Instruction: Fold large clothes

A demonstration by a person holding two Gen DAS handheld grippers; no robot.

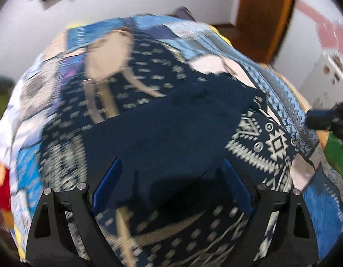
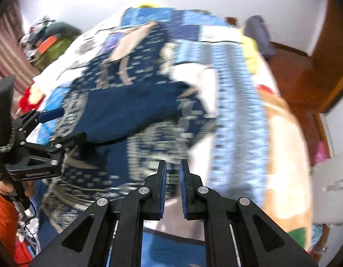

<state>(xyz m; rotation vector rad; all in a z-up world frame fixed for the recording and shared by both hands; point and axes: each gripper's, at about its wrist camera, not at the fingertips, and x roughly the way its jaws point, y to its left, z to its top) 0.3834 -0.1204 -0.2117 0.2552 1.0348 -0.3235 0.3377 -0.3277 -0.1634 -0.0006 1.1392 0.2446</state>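
- My left gripper (image 1: 171,182) hangs with its 2 blue pads spread wide, nothing pinched between them; only cloth lies below the gap.
- My right gripper (image 2: 172,187) has its jaws drawn nearly together, a thin slit between the pads, and I see no fabric caught in it.
- The plain navy garment (image 1: 171,124) lies spread across the middle of the bed, directly ahead of my left pads, running diagonally toward the far right.
- Around and under it sits a patterned navy cloth (image 1: 267,144) with white geometric motifs, touching the garment's right edge; whether it is part of the same piece I cannot tell.
- Both rest on a blue patchwork bedspread (image 1: 287,98) that covers the bed.
- From the right wrist view, my left gripper (image 2: 49,120) shows at the left, above the garment's near-left edge, with an orange sleeve (image 2: 2,213) below it.
- A yellow cloth (image 2: 253,51) lies at the far right corner of the bed.
- A green bag (image 2: 58,44) and a heap of clutter stand beyond the bed's far left side.
- A brown wooden door (image 1: 265,13) stands past the bed's far right corner.
- Both views are smeared, so fine folds are unreadable.
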